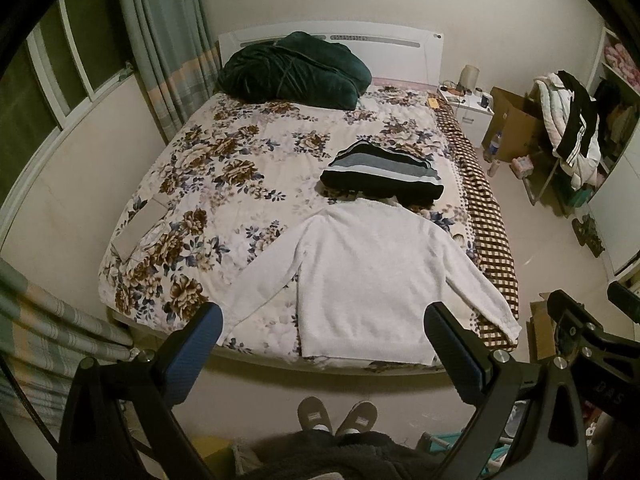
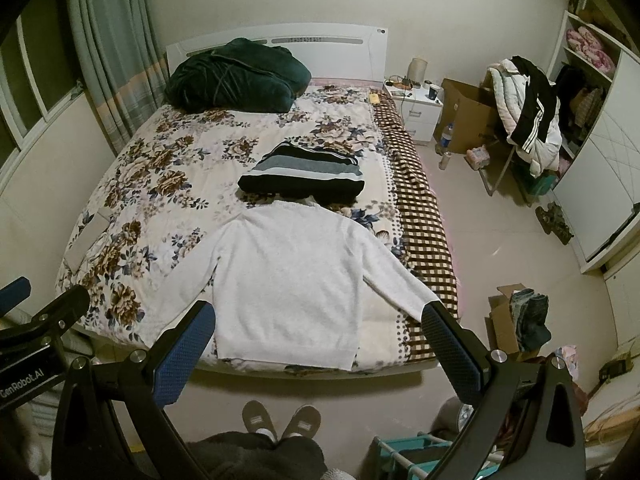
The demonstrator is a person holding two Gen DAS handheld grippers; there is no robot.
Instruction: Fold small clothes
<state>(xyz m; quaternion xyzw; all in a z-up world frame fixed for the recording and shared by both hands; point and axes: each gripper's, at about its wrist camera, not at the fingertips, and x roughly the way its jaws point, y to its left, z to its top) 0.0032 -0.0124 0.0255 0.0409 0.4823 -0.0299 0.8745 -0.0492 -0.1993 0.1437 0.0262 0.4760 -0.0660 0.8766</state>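
Floral quilted cover is spread over the bed [image 1: 224, 152], which serves as the folding area; its broad flat top is presumably why the garments are laid out on it rather than on the floor.

Dark green bedding bundle [image 1: 292, 68] is pushed up against the headboard, well apart from the working end, seemingly to keep the near half free.

White sweater [image 1: 360, 272] is laid flat at the foot of the bed, hem toward the person, collar away, both sleeves angled out and down. It is judged to be the next item for folding: it is fully spread and unfolded, and the right sleeve cuff reaches the checked blanket [image 1: 484, 216] that hangs along the bed's edge.

Striped sweater [image 1: 380, 172], in black, grey and white bands, lies just beyond the white one's collar as a compact rectangle. It is judged already folded and set aside there.

Left tool [image 1: 324, 344] is held above the bed's near edge with its blue-padded fingers spread wide, nothing between them. Right tool [image 2: 320, 344] is held likewise, wide and empty, its fingers framing the sweater's hem. Neither touches cloth; both appear poised for a first grasp, probably at a sleeve or the hem corners.

Slippers [image 2: 280, 420] are seen below, toes toward the bed.
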